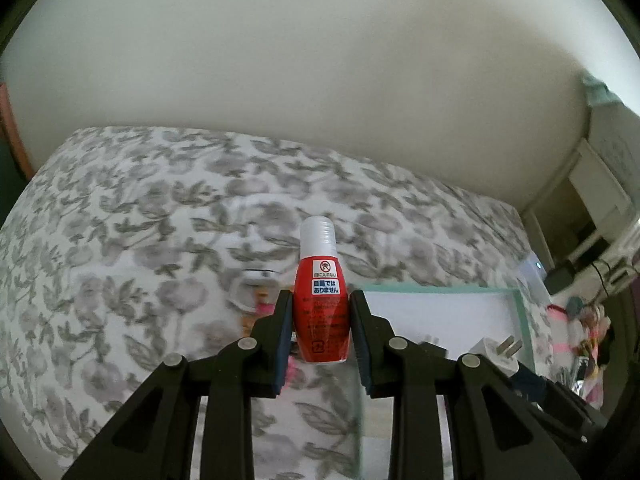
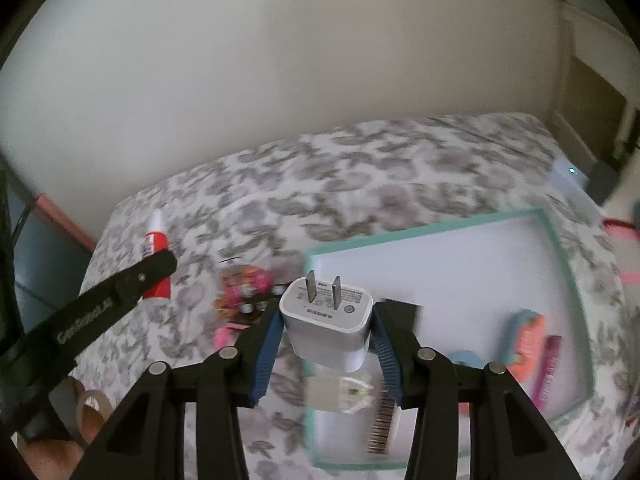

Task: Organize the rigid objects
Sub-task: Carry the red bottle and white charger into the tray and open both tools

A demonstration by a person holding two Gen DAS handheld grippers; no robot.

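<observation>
left gripper (image 1: 320, 316): pinches small red plastic bottle with white cap (image 1: 322, 300) upright, clear of the floral bedspread (image 1: 120, 240).
right gripper (image 2: 326, 328): pinches white plastic wall charger (image 2: 326, 320), prongs up, at teal-rimmed white tray (image 2: 556, 240) corner, likely for stowing.

Plastic, metal and printed cloth on the bed

The bottle (image 1: 322, 300) is glossy red plastic with a frosted white cap; the charger (image 2: 328, 326) is smooth, satin white plastic with two dull metal prongs. Both tools are matt black plastic with ribbed blue pads (image 2: 266, 354) and bare metal pins. Beneath the charger, the tray (image 2: 560, 264) looks smooth and matt with a mint rim, on a soft leaf-printed bedcover (image 1: 120, 240).
</observation>
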